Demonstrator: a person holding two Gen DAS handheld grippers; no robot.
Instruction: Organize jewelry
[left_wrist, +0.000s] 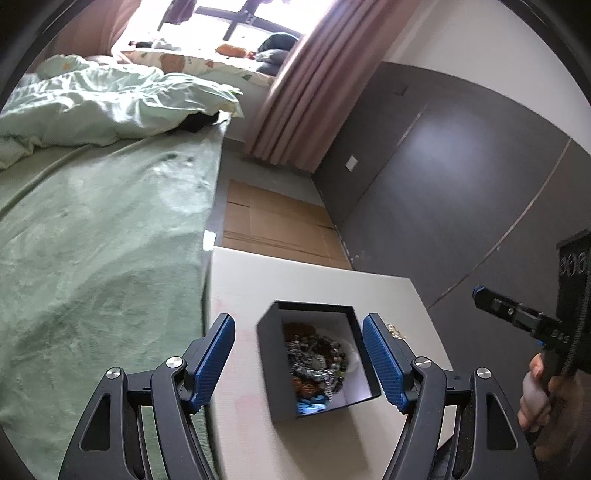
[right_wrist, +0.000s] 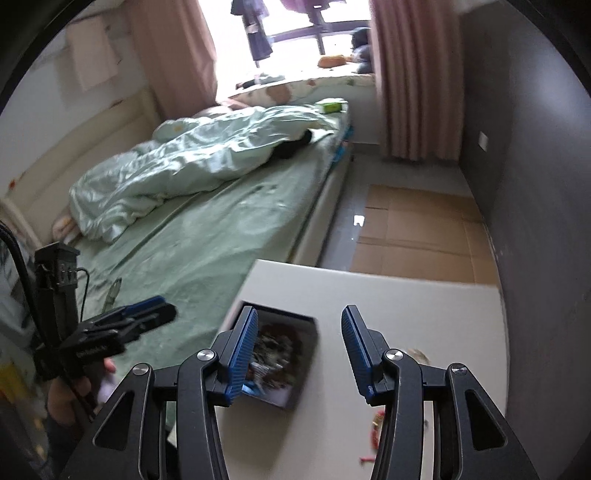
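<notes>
Bed with green sheet (left_wrist: 96, 236) left of the white table (left_wrist: 243, 280). Crumpled pale green duvet (left_wrist: 110, 103) heaped toward the head, black item (left_wrist: 201, 121) poking out from under its edge. Pink curtains (left_wrist: 306, 92) by the bright window (left_wrist: 229, 22), printed cushion (left_wrist: 192, 62) along the sill, orange object (left_wrist: 231, 50) on it. Flattened cardboard (left_wrist: 273, 225) on the floor between bed and dark grey wall panels (left_wrist: 443, 177). White wall switch (left_wrist: 351, 163) on the panel. Small green box (right_wrist: 331, 106) at the bed's far corner. Clothes hanging (right_wrist: 258, 33) at the window.
</notes>
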